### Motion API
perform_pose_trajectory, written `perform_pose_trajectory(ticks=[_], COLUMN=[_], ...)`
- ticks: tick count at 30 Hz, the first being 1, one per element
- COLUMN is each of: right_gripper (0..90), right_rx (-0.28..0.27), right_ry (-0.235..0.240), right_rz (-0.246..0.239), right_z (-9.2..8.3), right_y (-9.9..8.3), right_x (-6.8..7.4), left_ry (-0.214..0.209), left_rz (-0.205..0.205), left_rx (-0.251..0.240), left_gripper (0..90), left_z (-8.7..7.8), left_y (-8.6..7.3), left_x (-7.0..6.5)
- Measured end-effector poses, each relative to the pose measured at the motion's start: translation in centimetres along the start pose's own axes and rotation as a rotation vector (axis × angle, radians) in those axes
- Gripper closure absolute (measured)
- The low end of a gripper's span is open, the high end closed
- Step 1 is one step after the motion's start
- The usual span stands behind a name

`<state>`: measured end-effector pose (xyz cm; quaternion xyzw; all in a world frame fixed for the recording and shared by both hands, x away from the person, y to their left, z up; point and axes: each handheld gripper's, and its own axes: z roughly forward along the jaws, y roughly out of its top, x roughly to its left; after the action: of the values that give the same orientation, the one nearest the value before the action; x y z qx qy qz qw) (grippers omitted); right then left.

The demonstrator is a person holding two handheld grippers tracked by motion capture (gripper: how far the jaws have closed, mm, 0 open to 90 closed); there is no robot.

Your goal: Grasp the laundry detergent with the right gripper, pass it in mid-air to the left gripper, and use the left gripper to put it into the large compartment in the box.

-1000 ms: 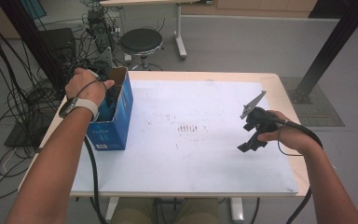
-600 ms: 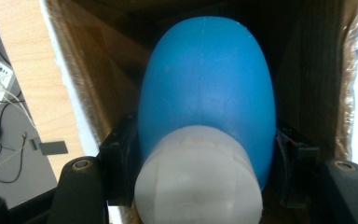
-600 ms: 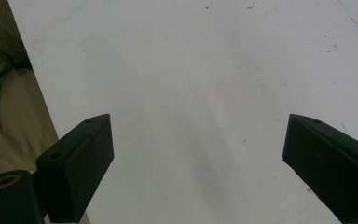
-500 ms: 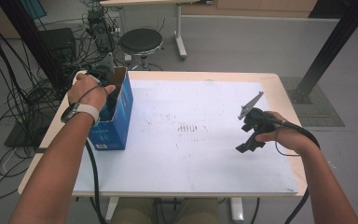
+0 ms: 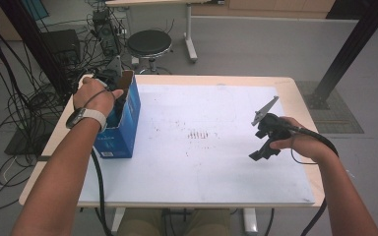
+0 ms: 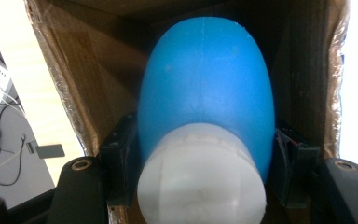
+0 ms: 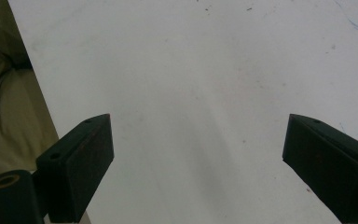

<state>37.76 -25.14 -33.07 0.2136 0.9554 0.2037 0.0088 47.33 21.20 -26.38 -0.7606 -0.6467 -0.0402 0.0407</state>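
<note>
Left gripper (image 6: 200, 186): black jaws clamped on either side of a smooth blue bottle (image 6: 205, 93), rounded, with a matte white cap (image 6: 200, 182) nearest the camera
Box (image 5: 123, 123): blue cardboard outside, brown corrugated walls closing round the gripper and bottle
Right gripper (image 7: 198, 163): jaws wide apart, nothing between them, above the white, faintly speckled tabletop (image 5: 216, 162), well apart from the box
</note>
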Motion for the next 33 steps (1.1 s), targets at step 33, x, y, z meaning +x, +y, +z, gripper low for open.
perform_pose_trajectory(ticks=[33], right_gripper=[8.7], right_rx=[0.005], right_ry=[0.003], right_rz=[-0.004], right_z=[0.1], right_y=[-0.18], right_x=[0.12], left_ry=[-0.003], left_rz=[-0.001], left_rx=[0.001], left_gripper=[37.3], left_z=[0.06], left_y=[-0.04], left_x=[0.15])
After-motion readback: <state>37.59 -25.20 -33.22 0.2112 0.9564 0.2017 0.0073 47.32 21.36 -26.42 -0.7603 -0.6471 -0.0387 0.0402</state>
